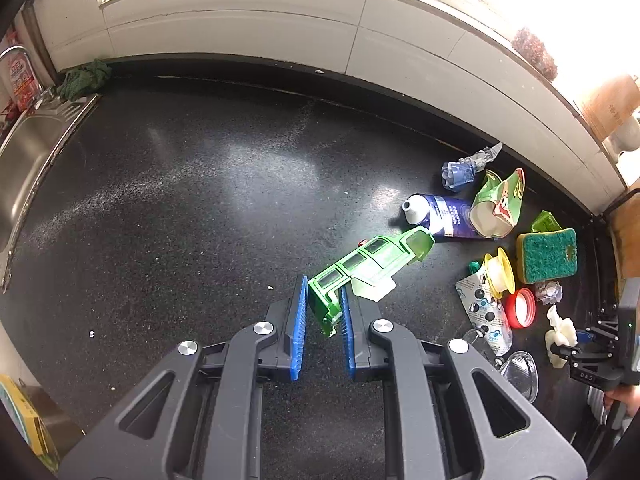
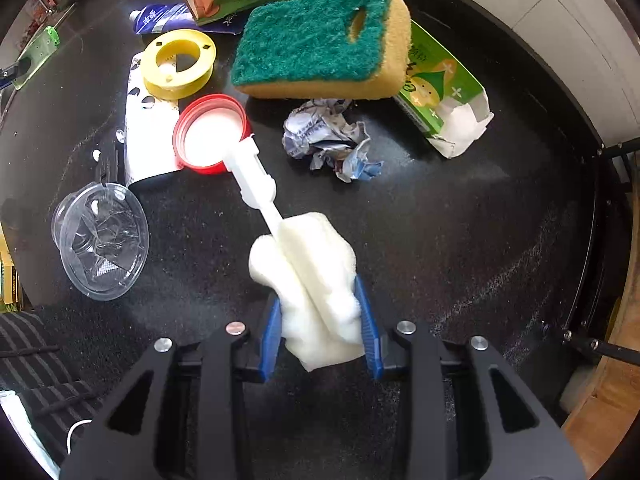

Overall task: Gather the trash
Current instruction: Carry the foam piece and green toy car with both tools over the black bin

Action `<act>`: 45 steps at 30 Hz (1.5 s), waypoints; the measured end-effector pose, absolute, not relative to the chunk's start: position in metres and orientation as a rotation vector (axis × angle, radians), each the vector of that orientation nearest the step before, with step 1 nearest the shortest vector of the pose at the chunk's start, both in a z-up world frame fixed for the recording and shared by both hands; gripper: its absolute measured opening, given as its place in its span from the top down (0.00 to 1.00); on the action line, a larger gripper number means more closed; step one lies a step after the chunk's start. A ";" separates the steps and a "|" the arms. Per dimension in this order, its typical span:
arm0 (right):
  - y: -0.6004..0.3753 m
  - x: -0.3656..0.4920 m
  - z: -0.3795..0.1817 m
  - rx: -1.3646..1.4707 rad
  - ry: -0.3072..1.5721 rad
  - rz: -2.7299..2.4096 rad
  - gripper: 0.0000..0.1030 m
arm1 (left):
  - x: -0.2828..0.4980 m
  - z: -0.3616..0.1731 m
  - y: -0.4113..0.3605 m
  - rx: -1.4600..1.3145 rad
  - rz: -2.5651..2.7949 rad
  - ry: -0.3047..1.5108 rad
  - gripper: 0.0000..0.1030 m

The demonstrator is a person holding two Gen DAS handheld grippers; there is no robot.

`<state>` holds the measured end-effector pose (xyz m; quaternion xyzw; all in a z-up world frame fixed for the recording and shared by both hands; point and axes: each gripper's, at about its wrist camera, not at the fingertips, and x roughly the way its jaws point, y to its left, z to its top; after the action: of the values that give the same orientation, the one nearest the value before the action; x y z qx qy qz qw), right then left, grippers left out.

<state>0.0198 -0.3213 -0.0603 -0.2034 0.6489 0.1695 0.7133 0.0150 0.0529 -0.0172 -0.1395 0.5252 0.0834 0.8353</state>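
The left gripper (image 1: 323, 312) is clamping its jaws on the near end of a flattened green carton (image 1: 368, 268), whose far end is slanting toward a blue-and-white tube (image 1: 440, 216) on the black bench (image 1: 180, 200). The right gripper (image 2: 320, 332) is pinching a white sponge brush (image 2: 308, 268) between its blue pads, the brush's plastic stem pointing far-left at a red cap (image 2: 210, 134). Beyond that cap, a yellow spool (image 2: 178, 62) is lying on a printed pouch (image 2: 148, 136). A crumpled wrapper (image 2: 328, 136) is sitting near a green-topped sponge (image 2: 320, 44), with a green box (image 2: 444, 92) to its right. A clear plastic cup (image 2: 100, 236) is lying at the left. A steel sink (image 1: 24, 160) is showing at the far left of the bench.
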 end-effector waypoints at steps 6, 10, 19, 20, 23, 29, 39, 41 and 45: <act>-0.346 0.029 -0.050 -0.399 1.413 0.336 0.64 | 0.024 -0.018 0.042 -0.284 0.151 1.113 0.87; -0.347 0.038 -0.041 -0.382 1.384 0.345 0.64 | 0.021 -0.019 0.046 -0.293 0.164 1.116 0.87; -0.293 0.065 -0.014 -0.411 1.289 0.460 0.66 | -0.016 -0.018 0.084 -0.355 0.295 1.121 0.87; -0.282 0.068 -0.012 -0.419 1.277 0.480 0.66 | -0.022 -0.018 0.089 -0.364 0.312 1.119 0.87; -0.249 0.072 -0.002 -0.464 1.239 0.543 0.66 | -0.046 -0.017 0.106 -0.403 0.375 1.111 0.87; -0.147 0.075 0.012 -0.569 1.166 0.693 0.66 | -0.111 -0.015 0.142 -0.500 0.548 1.090 0.87; 0.053 -0.002 0.036 -0.693 1.051 1.104 0.66 | -0.267 -0.016 0.199 -0.665 0.907 1.082 0.87; 0.094 -0.034 0.036 -0.704 1.054 1.195 0.66 | -0.301 -0.018 0.211 -0.706 0.973 1.073 0.87; 0.176 -0.107 0.035 -0.735 1.082 1.367 0.67 | -0.361 -0.028 0.231 -0.797 1.075 1.055 0.87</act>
<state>-0.1069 0.1759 0.0351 -0.3152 0.4637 0.5859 0.5851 -0.3607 0.2308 -0.0280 -0.3522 0.4659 0.4747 0.6584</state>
